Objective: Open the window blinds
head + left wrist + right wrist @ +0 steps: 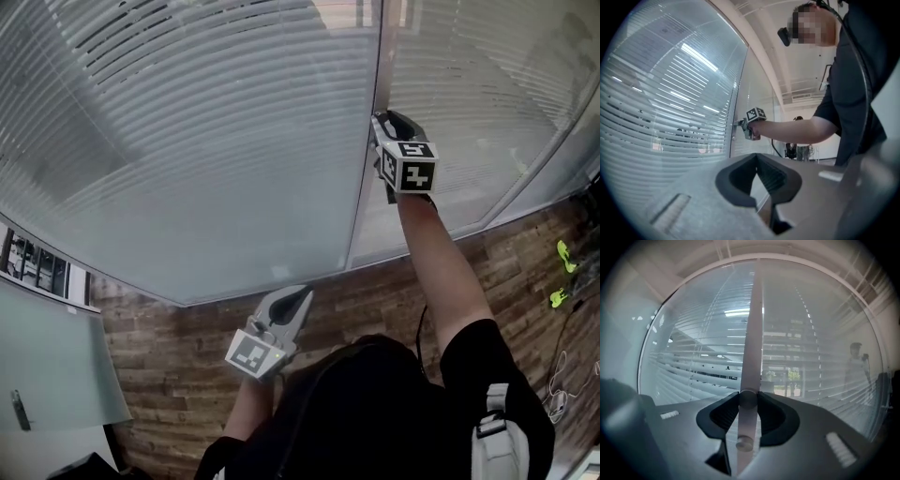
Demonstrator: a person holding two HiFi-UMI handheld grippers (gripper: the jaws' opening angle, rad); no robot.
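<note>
Thin flat slats of the blinds (187, 141) are being seen behind smooth glass, divided by a pale vertical post (368, 159). A small round knob (748, 399) on that post is being clamped by the right gripper (382, 120), with its dark ribbed pads pressing on both sides. The knob and a second round stud (744, 443) below it are being shown only in the right gripper view; in the head view they are being hidden by the gripper. The right arm (441, 262) is being held stretched out level. The left gripper (300, 295) is being held low near the torso, jaws closed together on nothing. A wood-plank floor (187, 375) is being shown below.
</note>
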